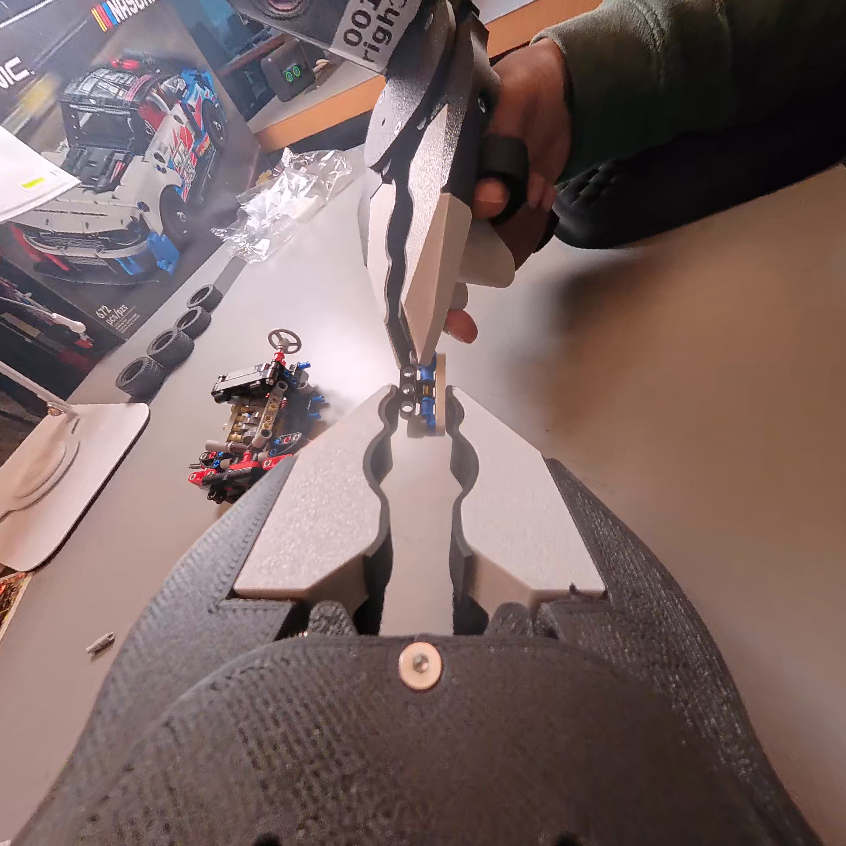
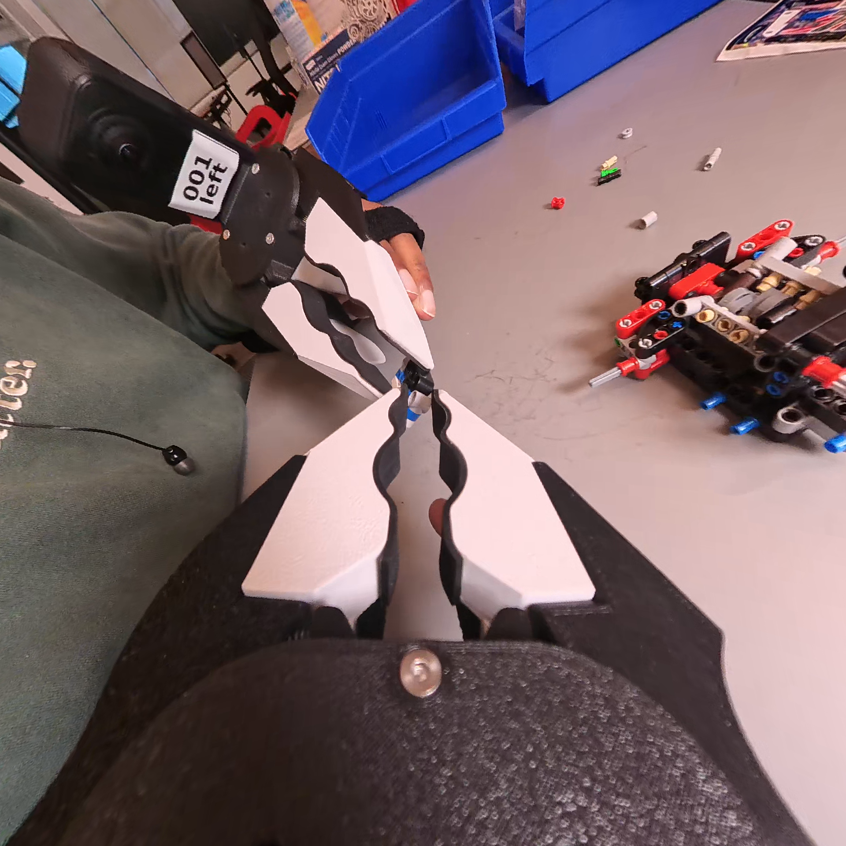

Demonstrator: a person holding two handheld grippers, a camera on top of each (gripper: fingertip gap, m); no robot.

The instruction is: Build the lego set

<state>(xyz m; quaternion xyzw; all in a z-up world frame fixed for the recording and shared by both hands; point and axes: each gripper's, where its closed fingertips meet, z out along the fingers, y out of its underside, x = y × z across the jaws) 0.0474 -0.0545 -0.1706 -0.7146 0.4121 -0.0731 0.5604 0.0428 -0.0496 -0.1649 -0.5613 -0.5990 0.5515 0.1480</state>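
We see two blue plastic bins (image 2: 412, 91), contents hidden, behind the grey table (image 2: 595, 549), above which our left gripper (image 1: 419, 389) and right gripper (image 2: 419, 393), tips meeting, both clamp a small black-and-blue pin assembly (image 1: 419, 393).

1. A small lego piece (image 1: 417, 393) of black and blue parts is lifted above the table, held between the tips of both grippers.
2. The half-built car chassis (image 1: 256, 423), black with red, blue, tan and grey parts, lies on the grey table, left of the small piece.
3. Four black tyres (image 1: 170, 344) stand in a row behind the chassis.
4. Some tiny loose parts (image 2: 609, 170) are scattered on the table near the chassis.
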